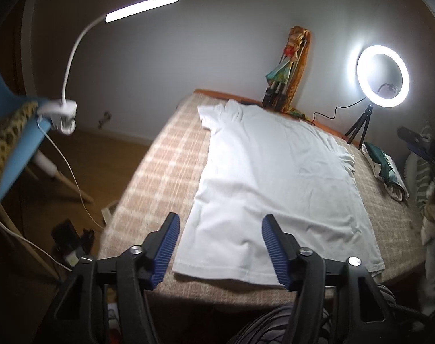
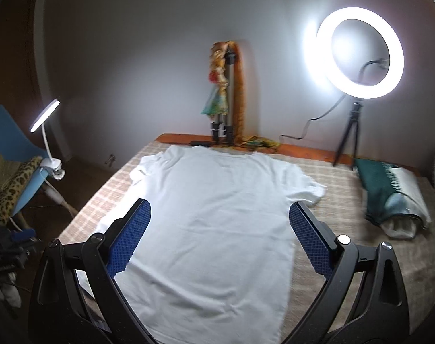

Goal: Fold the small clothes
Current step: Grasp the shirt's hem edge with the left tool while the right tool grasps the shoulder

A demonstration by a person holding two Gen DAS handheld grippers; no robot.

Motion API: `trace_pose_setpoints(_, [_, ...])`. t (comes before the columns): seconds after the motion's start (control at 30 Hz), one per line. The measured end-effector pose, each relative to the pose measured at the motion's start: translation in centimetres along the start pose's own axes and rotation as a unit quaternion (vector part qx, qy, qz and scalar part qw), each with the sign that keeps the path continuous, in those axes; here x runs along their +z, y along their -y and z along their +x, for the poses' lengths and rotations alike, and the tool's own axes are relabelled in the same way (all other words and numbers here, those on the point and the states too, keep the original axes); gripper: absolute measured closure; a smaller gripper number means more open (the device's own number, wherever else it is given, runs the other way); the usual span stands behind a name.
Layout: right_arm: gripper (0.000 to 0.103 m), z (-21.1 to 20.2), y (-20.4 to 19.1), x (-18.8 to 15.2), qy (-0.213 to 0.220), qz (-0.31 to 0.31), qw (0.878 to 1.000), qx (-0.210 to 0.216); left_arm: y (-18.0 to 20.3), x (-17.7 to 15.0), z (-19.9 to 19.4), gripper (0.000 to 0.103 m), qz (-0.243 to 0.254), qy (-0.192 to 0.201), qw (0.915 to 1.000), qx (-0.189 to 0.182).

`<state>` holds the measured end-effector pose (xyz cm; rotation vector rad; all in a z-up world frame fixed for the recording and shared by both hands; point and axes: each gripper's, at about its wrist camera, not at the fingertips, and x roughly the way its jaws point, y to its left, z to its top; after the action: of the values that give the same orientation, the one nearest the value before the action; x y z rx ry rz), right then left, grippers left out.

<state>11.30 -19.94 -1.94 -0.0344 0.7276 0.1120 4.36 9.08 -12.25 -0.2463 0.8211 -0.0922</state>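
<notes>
Your left gripper (image 1: 219,248) is spread partway, nothing pinched; the near hem of the white t-shirt (image 1: 275,177) sits between its blue pads in the left wrist view, but I can't tell if the tips touch cloth or hover above it. Your right gripper (image 2: 219,236) is spread wide, also holding nothing, poised above the lower body of the shirt. The shirt lies flat on the checked bedcover (image 1: 160,177), hem toward you, collar toward the wall, both sleeves out, so no fold looks started. My read: next is a hem or side pinch. Risks: if you close on the hem with the tips too deep, you grab the bedcover with it and drag both; too shallow and you get the top layer only, so the shirt opens when lifted. The left sleeve is already bunched, and a lopsided lift would carry that wrinkle into the fold. Both views look a bit smeared, so slow down before closing. To the right, a folded green-and-white garment (image 2: 389,197) lies near the right sleeve; a wide sweep could catch it. Further back, the ring light (image 2: 361,51) tripod and its cable stand at the bed's far edge near the collar, so don't shove the shirt that way.
</notes>
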Motion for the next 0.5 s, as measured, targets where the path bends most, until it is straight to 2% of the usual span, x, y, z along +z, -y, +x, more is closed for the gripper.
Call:
trace_pose_setpoints(0.23, [0.004,7.7,-3.7,2.9,-0.054,-0.01,0.996,0.069,-3.1,-1.9,3.2,0.056,-0.035,-0.035,0.9983,-0.03])
trace_pose_setpoints(0.5, [0.004,16.0,-9.4,5.2,-0.091,-0.04,0.99,0.099,-4.8,-3.9,6.0,0.063,-0.04,-0.057,0.9969,-0.037])
